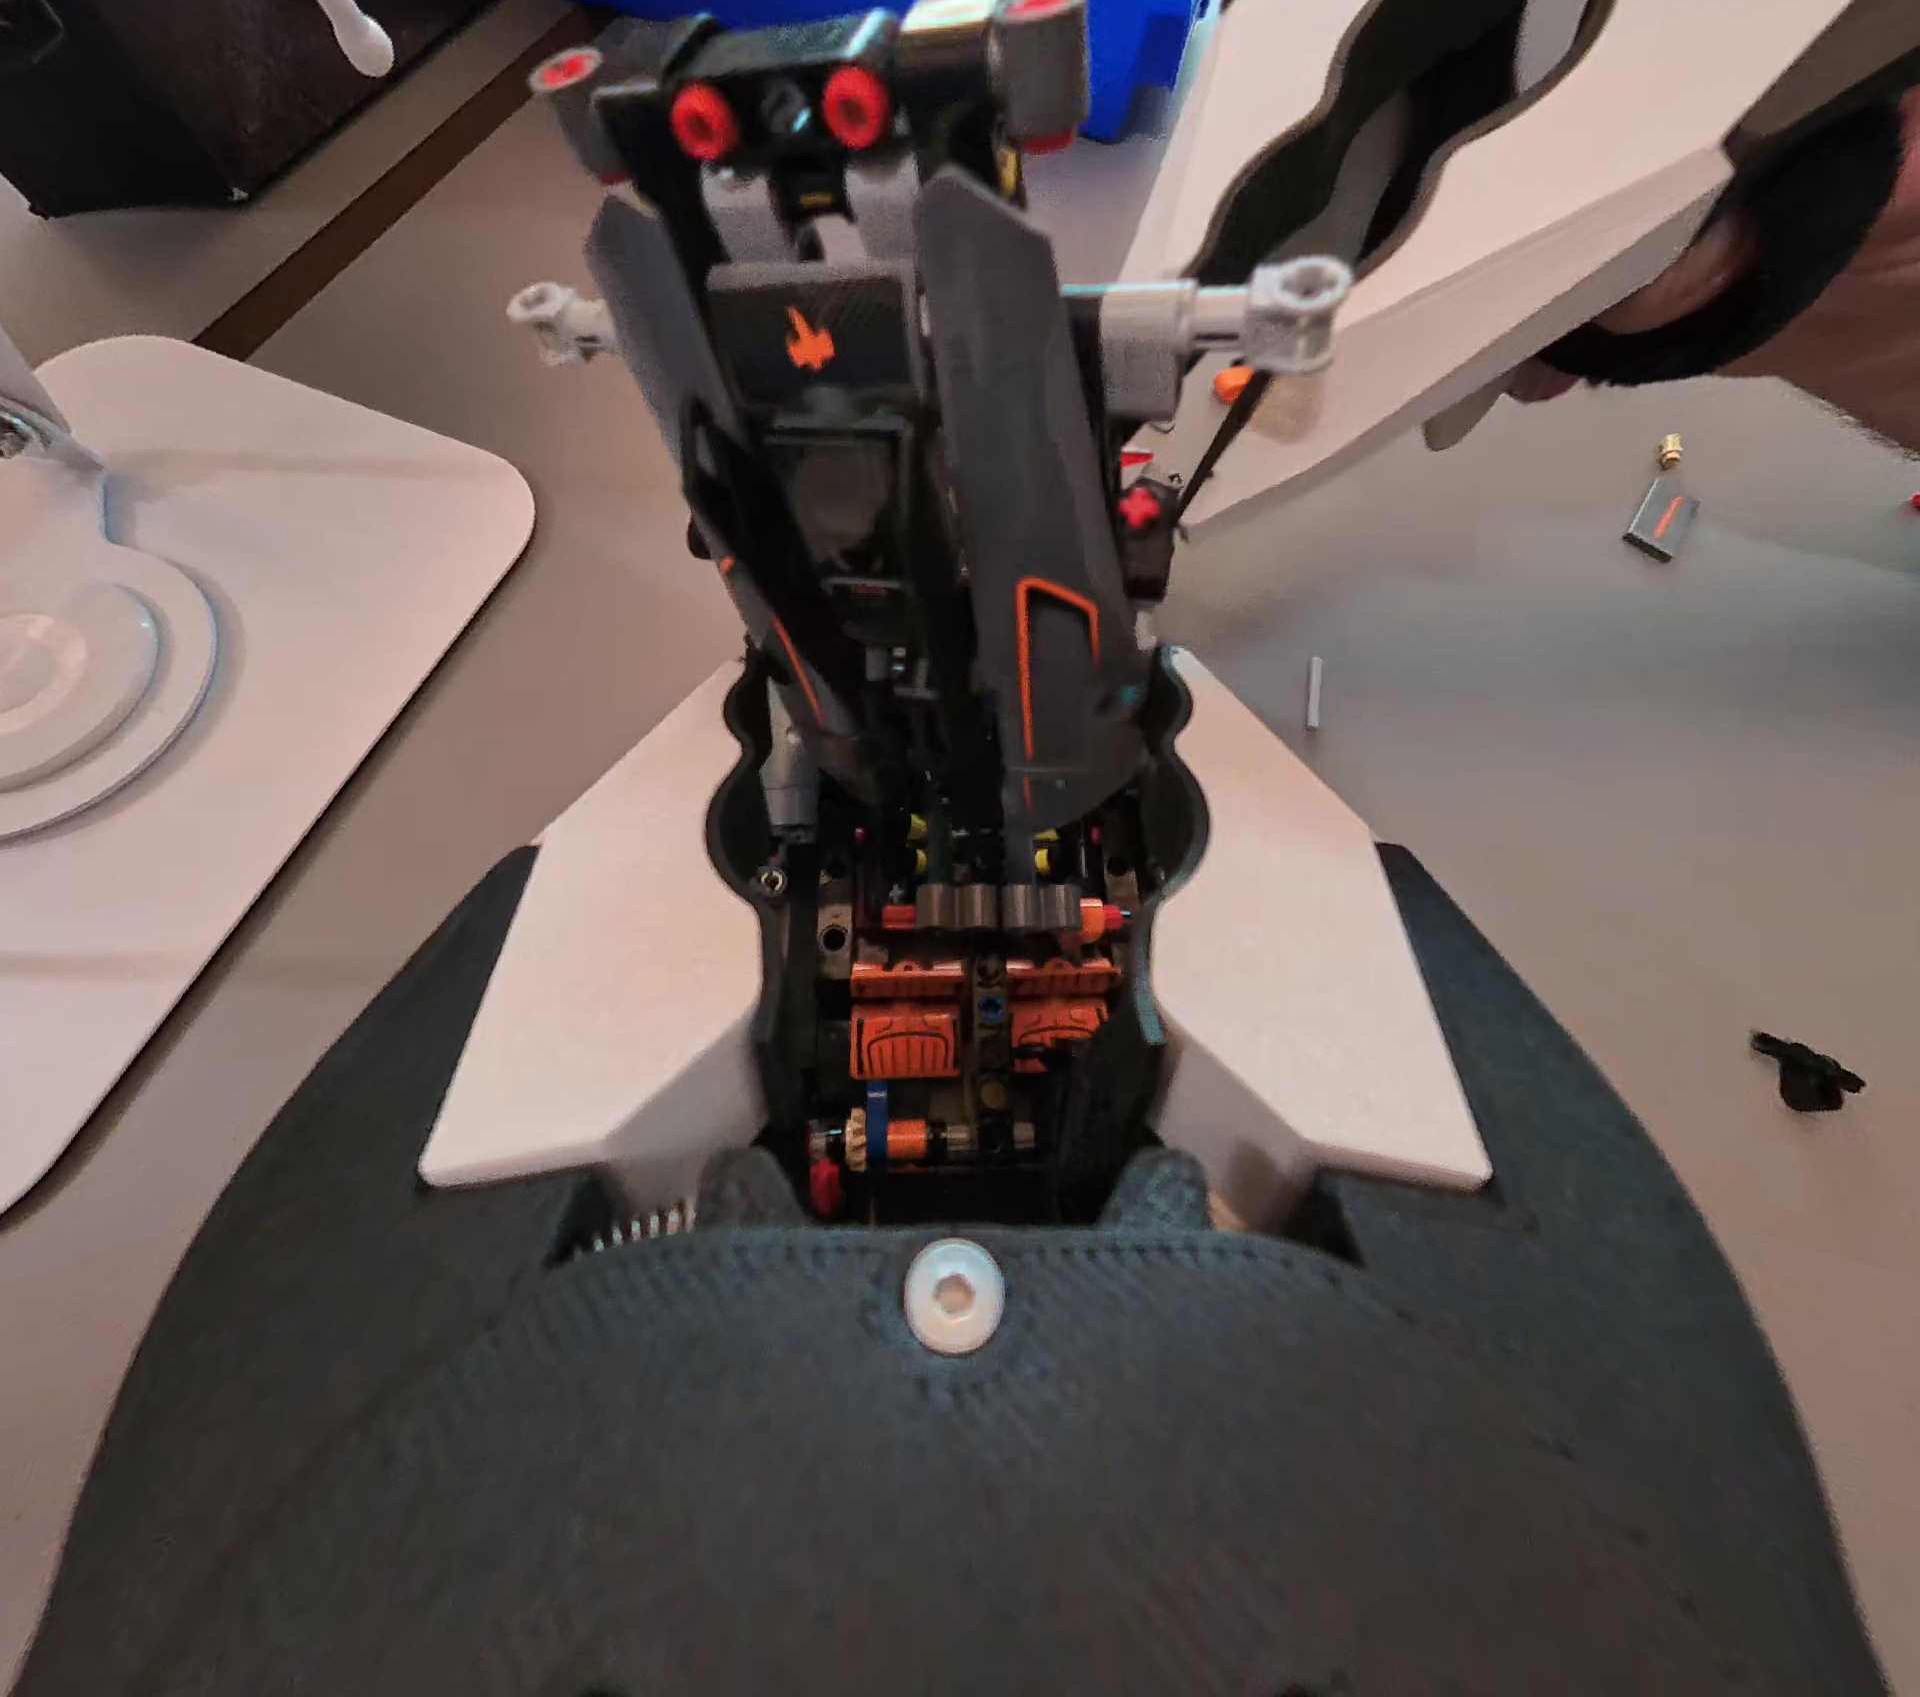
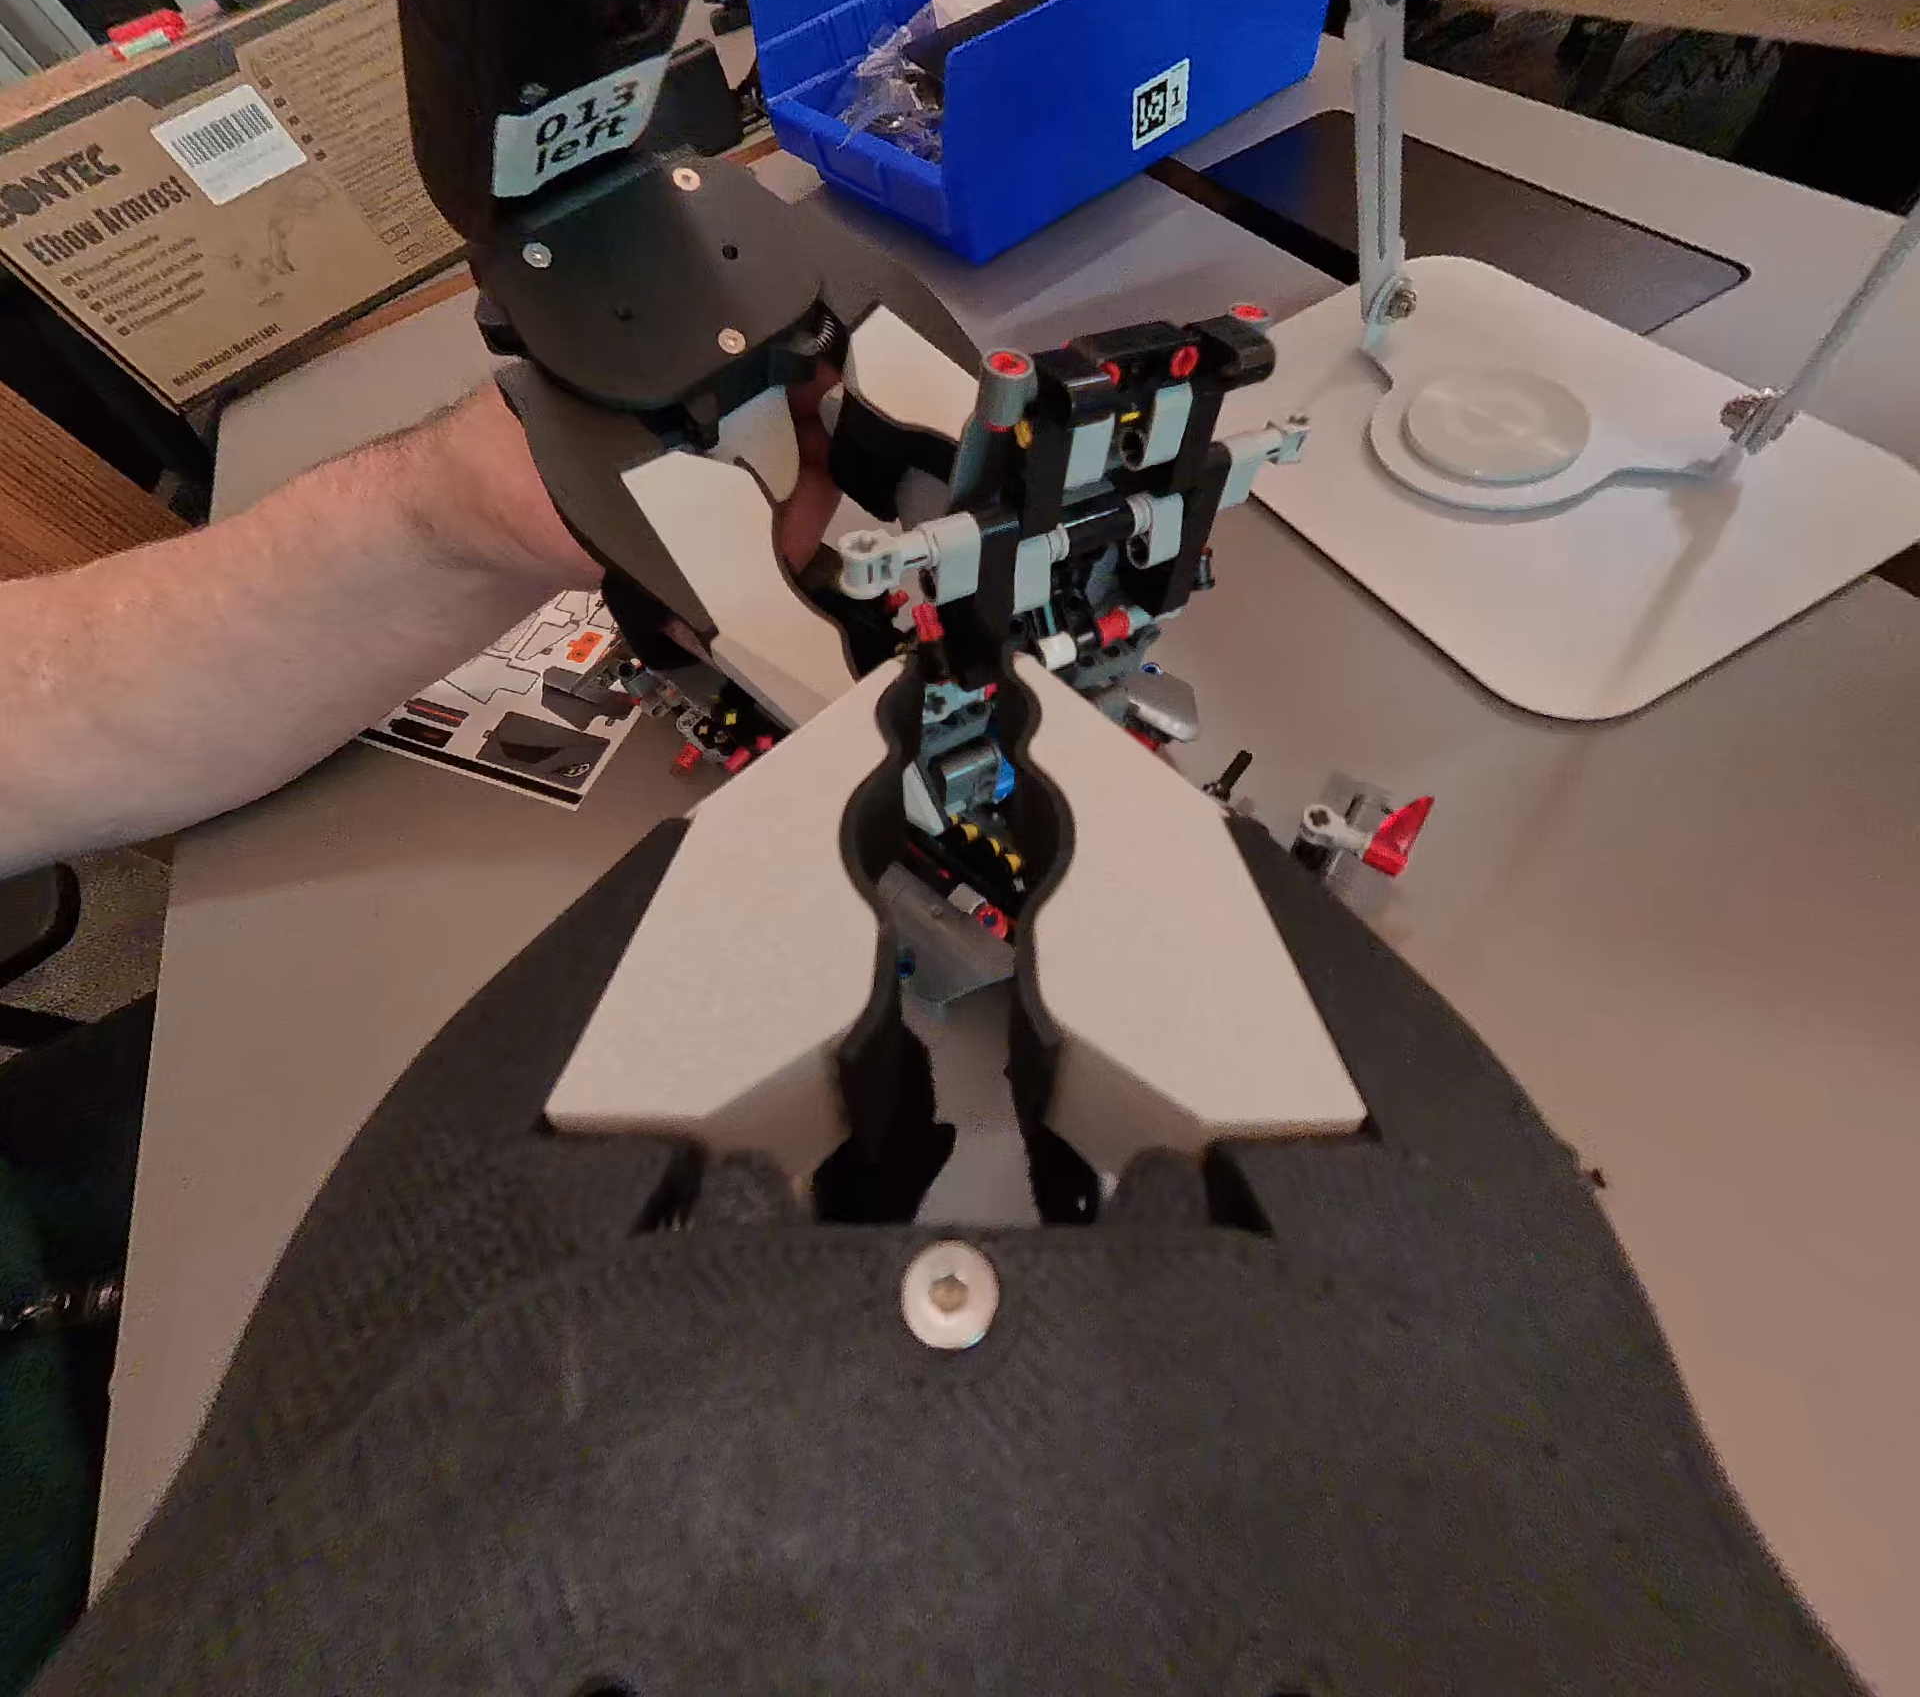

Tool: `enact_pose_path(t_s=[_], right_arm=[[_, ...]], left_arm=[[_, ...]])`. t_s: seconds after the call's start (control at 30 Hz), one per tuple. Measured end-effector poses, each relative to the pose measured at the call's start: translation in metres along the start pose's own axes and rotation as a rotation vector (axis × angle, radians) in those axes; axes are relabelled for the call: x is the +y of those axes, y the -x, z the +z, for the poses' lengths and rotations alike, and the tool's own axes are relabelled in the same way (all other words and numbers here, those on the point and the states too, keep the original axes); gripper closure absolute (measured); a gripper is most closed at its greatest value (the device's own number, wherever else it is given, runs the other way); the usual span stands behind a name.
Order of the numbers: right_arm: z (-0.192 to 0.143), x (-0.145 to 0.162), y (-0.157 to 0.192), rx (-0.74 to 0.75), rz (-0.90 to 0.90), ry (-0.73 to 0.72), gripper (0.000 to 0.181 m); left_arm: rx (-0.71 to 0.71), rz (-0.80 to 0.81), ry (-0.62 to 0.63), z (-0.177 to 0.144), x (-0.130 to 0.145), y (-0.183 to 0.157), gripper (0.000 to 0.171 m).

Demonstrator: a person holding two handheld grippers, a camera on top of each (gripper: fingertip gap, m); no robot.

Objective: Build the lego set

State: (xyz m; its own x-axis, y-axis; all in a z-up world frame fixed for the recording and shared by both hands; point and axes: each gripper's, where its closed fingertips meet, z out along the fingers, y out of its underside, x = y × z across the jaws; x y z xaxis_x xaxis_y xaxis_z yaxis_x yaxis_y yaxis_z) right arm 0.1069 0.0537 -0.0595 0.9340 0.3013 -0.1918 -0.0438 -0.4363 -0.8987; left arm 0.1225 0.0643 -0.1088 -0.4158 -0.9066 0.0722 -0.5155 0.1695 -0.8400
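Note:
The lego model (image 1: 935, 504) is a long dark grey and black car-like build with orange accents and red round pins at its far end. My left gripper (image 1: 956, 681) is shut on its lower body and holds it upright above the table. My right gripper (image 1: 1164, 400) comes in from the upper right, its fingertips around the model's right side by a light grey axle connector (image 1: 1288, 307). In the right wrist view the model (image 2: 1101, 484) stands past my right gripper (image 2: 961, 671), whose jaws close on its black lower frame. The left gripper (image 2: 821, 567) holds it from the left.
A blue parts bin (image 2: 1039, 120) stands at the back, and a white lamp base (image 2: 1558, 525) lies beside the model. Loose pieces lie on the table: a grey tile (image 1: 1660, 517), a black piece (image 1: 1808, 1071), a red and grey piece (image 2: 1371, 832). A sticker sheet (image 2: 499, 722) and a cardboard box (image 2: 208, 213) are at the left. The grippers' ends are close to 5 cm from one another.

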Motion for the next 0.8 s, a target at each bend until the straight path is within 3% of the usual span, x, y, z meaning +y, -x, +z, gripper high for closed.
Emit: enact_pose_path(t_s=[0.8], right_arm=[[0.009,0.008,0.004,-0.029,0.017,0.036,0.166]], left_arm=[[-0.018,0.046,0.033,0.004,0.006,-0.001,0.111]])
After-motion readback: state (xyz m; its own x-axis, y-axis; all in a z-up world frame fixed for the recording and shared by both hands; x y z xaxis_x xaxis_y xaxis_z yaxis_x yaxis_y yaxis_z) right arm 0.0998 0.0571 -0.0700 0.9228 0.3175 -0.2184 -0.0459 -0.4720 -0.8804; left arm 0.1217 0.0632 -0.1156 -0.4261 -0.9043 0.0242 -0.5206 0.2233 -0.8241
